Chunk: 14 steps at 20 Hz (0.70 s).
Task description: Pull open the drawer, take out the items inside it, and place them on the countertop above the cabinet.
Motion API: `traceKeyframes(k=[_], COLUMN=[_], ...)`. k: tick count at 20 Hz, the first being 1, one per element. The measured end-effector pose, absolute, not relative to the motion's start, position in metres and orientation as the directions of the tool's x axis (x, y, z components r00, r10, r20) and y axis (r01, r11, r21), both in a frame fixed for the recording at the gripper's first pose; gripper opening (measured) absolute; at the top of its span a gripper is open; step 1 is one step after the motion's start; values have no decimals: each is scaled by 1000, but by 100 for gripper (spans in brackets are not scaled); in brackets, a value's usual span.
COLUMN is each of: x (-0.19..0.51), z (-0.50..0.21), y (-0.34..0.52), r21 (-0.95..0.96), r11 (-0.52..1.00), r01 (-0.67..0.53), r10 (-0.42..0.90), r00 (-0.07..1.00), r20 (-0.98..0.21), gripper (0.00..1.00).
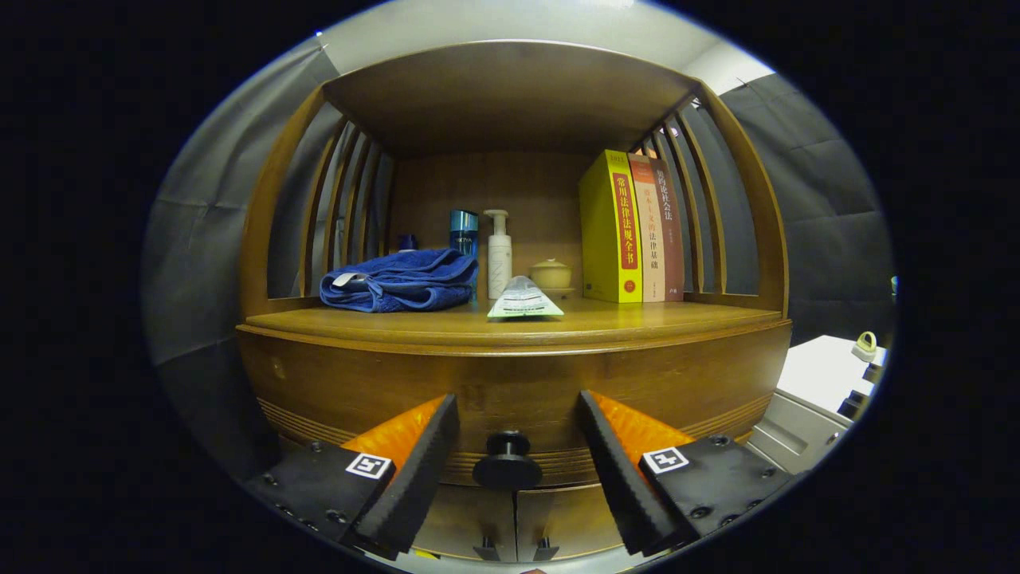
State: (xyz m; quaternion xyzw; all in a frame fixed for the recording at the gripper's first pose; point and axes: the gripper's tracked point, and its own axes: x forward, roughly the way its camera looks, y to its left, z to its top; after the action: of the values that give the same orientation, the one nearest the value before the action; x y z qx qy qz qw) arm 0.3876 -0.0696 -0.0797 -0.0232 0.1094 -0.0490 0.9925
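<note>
A wooden cabinet fills the scene, with its drawer front [510, 383] closed below the countertop [621, 319]. The drawer's dark round knob [508, 462] sits between my two fingers, a little ahead of them. My gripper [518, 410] is open, its fingers spread on either side of the knob without touching it. On the countertop lie a folded blue towel [402, 281] at the left and a pale green tube [522, 301] near the front edge. The drawer's inside is hidden.
Behind the tube stand a blue bottle [464, 231], a white pump bottle [499, 255] and a small lidded pot [551, 273]. Three upright books [629, 227] lean against the right slats. A shelf roof spans overhead. Cabinet doors [514, 526] lie below; white equipment [821, 375] sits to the right.
</note>
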Motion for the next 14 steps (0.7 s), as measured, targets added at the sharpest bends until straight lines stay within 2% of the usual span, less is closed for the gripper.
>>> traceKeyframes(k=[6,14], x=[360,259], z=[-41,40], y=[-43,-43], r21=[-94,-32], r11=[994,998], r01=[50,54], r10=[-66,-58], r00=[982,988], r20=[-177,-142], gripper=[98,98])
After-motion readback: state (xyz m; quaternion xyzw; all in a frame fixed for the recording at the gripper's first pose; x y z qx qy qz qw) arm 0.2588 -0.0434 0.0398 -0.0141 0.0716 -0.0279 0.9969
